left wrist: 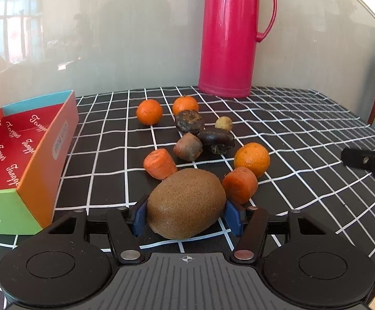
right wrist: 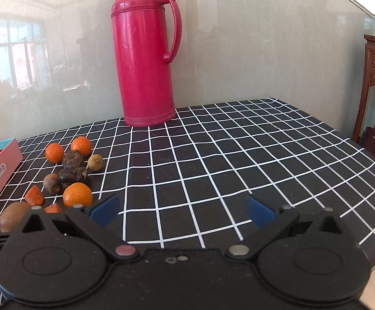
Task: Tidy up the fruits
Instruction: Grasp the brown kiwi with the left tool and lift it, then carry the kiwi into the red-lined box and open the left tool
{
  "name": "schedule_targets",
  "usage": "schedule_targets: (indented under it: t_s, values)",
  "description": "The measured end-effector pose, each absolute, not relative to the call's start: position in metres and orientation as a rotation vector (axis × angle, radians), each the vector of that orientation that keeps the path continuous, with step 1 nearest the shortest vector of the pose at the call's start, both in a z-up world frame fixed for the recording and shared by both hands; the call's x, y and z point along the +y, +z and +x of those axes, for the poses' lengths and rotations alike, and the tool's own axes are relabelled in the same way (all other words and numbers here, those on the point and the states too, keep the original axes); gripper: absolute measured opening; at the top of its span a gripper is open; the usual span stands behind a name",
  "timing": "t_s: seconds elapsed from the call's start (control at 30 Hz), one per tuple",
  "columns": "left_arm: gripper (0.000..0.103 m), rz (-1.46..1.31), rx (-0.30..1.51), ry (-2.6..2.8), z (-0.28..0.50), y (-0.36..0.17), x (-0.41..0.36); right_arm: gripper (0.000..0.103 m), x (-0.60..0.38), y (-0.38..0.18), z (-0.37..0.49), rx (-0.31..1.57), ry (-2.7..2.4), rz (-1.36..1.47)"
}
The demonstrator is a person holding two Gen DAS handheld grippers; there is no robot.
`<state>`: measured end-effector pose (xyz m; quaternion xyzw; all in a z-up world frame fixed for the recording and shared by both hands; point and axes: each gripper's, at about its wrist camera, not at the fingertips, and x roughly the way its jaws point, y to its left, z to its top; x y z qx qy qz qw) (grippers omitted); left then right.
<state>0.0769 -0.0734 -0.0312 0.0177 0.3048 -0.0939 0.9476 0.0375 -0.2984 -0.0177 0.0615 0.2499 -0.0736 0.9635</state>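
kiwi [left wrist: 186, 204] brown | tangerine [left wrist: 251, 159] orange | flask [left wrist: 230, 36] pink | tablecloth [left wrist: 291, 129] black, white grid

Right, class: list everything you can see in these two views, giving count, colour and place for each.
kiwi: one, brown, between the left gripper's pads
oranges: three, orange, spread through the pile
carrot pieces: two, orange, just behind the kiwi
dark fruits: two, blackish, mid pile
brownish fruit: one, beside them
small pale fruit: one, yellowish, behind
box: one, red inside, left, empty as far as shown
flask: one, pink, at the wall
tablecloth: one, black, white grid
left gripper: shut on kiwi
right gripper: open, empty
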Motion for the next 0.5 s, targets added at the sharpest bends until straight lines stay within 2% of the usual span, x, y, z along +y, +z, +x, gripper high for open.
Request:
schedule_targets:
  t_s: [0.5]
  values:
    - [0.060, 0.019, 0.414, -0.059, 0.049, 0.014, -0.008, 0.103, -0.260, -0.028, 0.051, 0.553, -0.103, 0.033]
